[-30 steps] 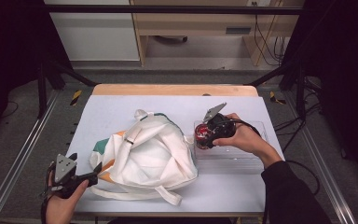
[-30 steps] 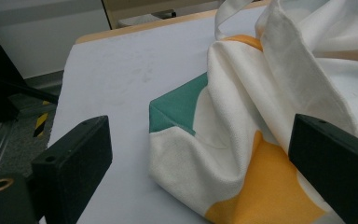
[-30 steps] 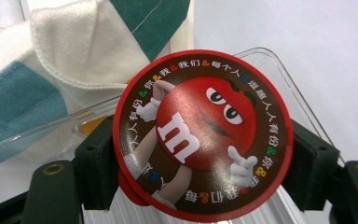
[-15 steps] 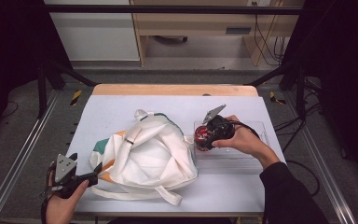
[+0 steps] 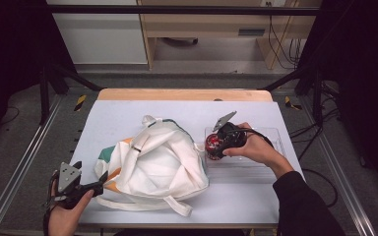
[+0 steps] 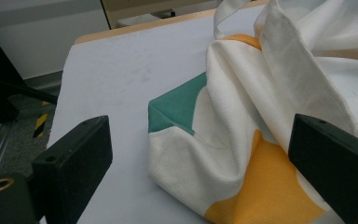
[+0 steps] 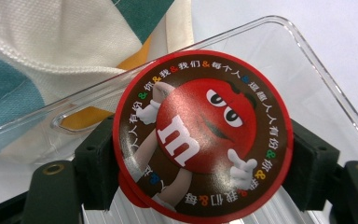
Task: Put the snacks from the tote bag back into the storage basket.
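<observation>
Red candy tin [image 7: 200, 135] clamped between right jaws.

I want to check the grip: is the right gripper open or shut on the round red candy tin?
Shut on it: the right gripper has its fingers pressed against both sides of the candy tin, above the clear tray.

A round candy tin [image 7: 200, 135] — red-rimmed, brown lid with a red cartoon face — sits clamped above the clear tray [image 5: 270, 135], beside the white bag [image 5: 157, 162].
</observation>
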Action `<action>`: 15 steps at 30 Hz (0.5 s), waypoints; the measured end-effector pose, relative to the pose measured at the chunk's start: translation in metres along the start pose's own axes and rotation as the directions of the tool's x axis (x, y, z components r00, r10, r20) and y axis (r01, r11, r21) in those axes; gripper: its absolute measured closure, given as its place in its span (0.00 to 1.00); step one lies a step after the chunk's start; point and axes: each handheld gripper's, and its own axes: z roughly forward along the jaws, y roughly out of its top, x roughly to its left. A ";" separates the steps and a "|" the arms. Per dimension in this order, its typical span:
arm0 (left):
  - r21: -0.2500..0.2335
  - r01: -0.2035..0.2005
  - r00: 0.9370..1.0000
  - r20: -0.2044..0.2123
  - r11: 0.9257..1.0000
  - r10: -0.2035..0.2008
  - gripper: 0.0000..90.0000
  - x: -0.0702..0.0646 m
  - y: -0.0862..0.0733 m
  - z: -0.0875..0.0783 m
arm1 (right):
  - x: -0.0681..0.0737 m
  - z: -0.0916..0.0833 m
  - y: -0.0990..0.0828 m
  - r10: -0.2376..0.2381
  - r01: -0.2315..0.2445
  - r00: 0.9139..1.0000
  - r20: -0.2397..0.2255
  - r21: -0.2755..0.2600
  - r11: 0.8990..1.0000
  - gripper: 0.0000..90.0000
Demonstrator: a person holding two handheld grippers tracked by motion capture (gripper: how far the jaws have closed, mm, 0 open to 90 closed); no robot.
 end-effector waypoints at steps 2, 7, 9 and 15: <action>0.000 -0.003 1.000 -0.001 1.000 0.003 0.07 0.000 0.000 0.000 | 0.000 0.000 0.000 -0.002 0.002 1.000 0.002 0.002 1.000 0.29; 0.001 -0.003 1.000 0.002 1.000 0.003 0.07 0.000 0.000 0.000 | 0.000 0.002 -0.001 0.003 -0.003 1.000 -0.001 0.006 1.000 0.29; 0.002 -0.005 1.000 0.002 1.000 0.005 0.07 -0.001 0.000 0.000 | 0.000 0.002 -0.001 0.005 -0.005 1.000 0.001 0.003 1.000 0.29; 0.003 -0.006 1.000 0.001 1.000 0.006 0.07 -0.001 0.000 0.000 | 0.000 0.003 -0.003 0.009 -0.009 1.000 -0.003 -0.001 1.000 0.29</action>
